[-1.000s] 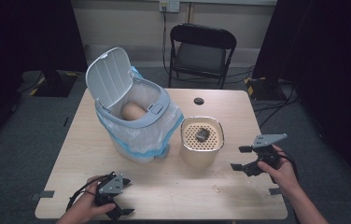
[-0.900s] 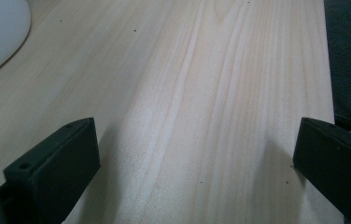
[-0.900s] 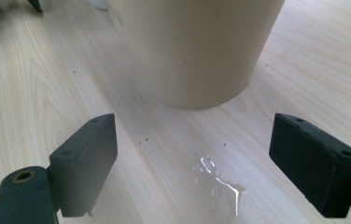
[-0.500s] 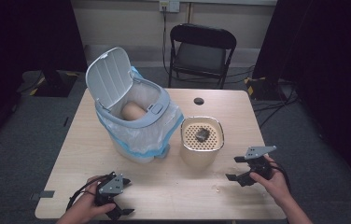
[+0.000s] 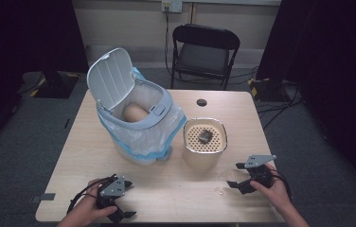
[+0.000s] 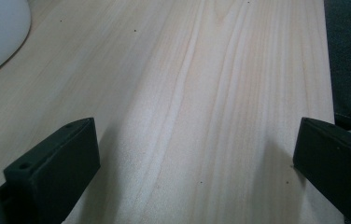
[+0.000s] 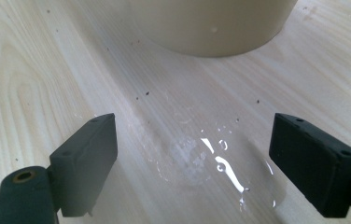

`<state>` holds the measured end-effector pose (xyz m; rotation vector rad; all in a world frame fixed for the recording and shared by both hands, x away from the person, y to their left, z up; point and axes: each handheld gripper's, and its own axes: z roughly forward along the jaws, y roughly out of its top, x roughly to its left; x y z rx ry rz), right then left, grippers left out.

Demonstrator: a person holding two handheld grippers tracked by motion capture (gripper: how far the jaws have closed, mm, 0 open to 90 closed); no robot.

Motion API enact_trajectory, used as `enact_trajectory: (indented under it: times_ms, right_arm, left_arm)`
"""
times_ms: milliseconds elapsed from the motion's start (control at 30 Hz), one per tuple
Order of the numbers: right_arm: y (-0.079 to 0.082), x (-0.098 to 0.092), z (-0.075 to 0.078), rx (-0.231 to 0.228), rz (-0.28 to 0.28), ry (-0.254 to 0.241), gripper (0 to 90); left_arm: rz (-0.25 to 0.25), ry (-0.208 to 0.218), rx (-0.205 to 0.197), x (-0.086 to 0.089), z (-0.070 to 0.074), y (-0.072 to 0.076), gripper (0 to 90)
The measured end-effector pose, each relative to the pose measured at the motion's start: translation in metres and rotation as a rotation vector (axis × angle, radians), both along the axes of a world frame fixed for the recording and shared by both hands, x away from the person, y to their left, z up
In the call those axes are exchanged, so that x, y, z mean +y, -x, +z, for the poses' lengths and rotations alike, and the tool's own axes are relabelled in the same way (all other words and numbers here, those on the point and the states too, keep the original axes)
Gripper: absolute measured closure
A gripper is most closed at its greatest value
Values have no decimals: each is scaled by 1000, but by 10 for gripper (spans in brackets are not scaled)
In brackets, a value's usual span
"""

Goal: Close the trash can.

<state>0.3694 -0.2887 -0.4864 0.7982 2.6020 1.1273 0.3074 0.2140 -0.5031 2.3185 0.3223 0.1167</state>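
Observation:
My right gripper [image 5: 235,175] sits low over the table's front right, held by a hand, jaws open and pointing left. In the right gripper view the open gripper [image 7: 194,137] frames a clear, shiny patch [image 7: 220,165], either film or liquid; I cannot tell which. The same patch [image 5: 221,187] shows faintly in the high view. My left gripper [image 5: 121,201] rests at the front left, and stands open [image 6: 197,140] over bare wood with nothing between its jaws.
A white bin [image 5: 140,120] with its lid up and a blue-white liner stands at centre left, with a tan object [image 5: 133,112] inside. A beige pot [image 5: 204,153] with a perforated top carries a dark lump [image 5: 205,136]. A black chair [image 5: 203,52] stands behind the table.
My right gripper has moved left and toward the table's front edge, coming down close to the shiny patch. The left gripper has stayed put.

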Motion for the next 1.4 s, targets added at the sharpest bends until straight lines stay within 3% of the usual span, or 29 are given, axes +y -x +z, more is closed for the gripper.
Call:
enact_trajectory:
  times_ms: [133, 367, 633, 733, 833, 867, 1133, 1200, 1300, 1400]
  right_arm:
    - [2, -1, -9, 7, 5, 15, 147]
    - [5, -3, -13, -32, 11, 9, 143]
    - [6, -3, -13, -33, 2, 4, 138]
    - [6, -3, -13, -34, 1, 4, 138]
    - [6, -3, -13, -34, 1, 4, 138]
    - [6, -3, -13, -34, 1, 4, 138]
    - [6, -3, -13, -33, 1, 4, 138]
    - [6, -3, -13, -33, 2, 4, 138]
    - [6, -3, -13, -33, 2, 4, 138]
    - [6, -3, -13, -33, 1, 4, 138]
  left_arm:
    - [0, 0, 0, 0, 0, 0, 0]
    - [0, 0, 0, 0, 0, 0, 0]
    - [22, 4, 12, 3, 1, 1, 0]
    - [48, 22, 39, 8, 4, 0, 50]
    - [67, 35, 59, 16, 9, -3, 208]
    - [82, 41, 62, 18, 11, -4, 174]
    - [148, 72, 91, 35, 43, -14, 166]
    - [164, 79, 105, 42, 59, -19, 164]
    - [180, 105, 112, 47, 70, -22, 160]
    - [218, 99, 101, 54, 93, -28, 160]
